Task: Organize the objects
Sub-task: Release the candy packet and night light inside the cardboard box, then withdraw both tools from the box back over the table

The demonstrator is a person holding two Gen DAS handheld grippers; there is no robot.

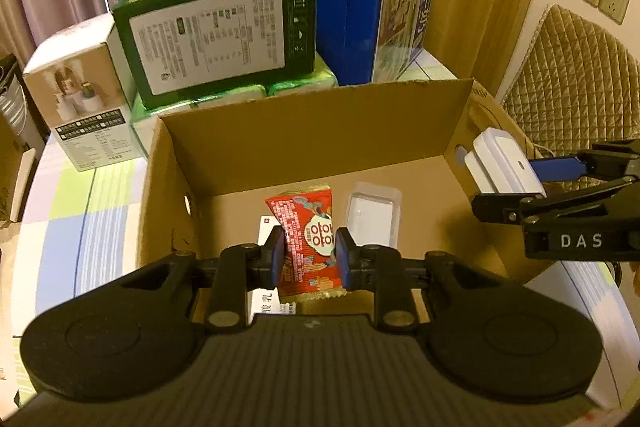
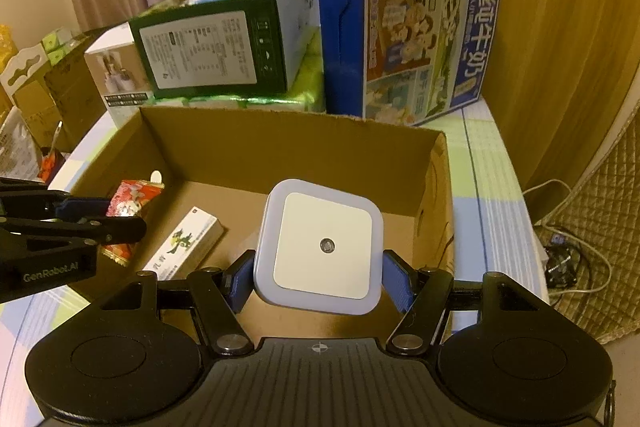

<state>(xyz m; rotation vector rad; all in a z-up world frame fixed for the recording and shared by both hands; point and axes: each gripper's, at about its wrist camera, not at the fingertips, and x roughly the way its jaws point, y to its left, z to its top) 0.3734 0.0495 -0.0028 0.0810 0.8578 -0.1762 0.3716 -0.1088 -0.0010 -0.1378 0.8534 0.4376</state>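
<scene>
While both loads hang over the open brown cardboard box [image 2: 248, 147], our left gripper [image 1: 309, 259] pinches the red foil snack packet [image 1: 306, 243] at frame centre; our right gripper [image 2: 318, 279] clamps the square white plug-in night light [image 2: 320, 247]. Next, we judge: lower, then release each inside.

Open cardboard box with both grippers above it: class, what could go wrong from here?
1. The left gripper pinches the red snack packet by its thin sides; it may twist free.
2. The right gripper holds the square white night light near the open cardboard box wall; it could catch the rim.
</scene>
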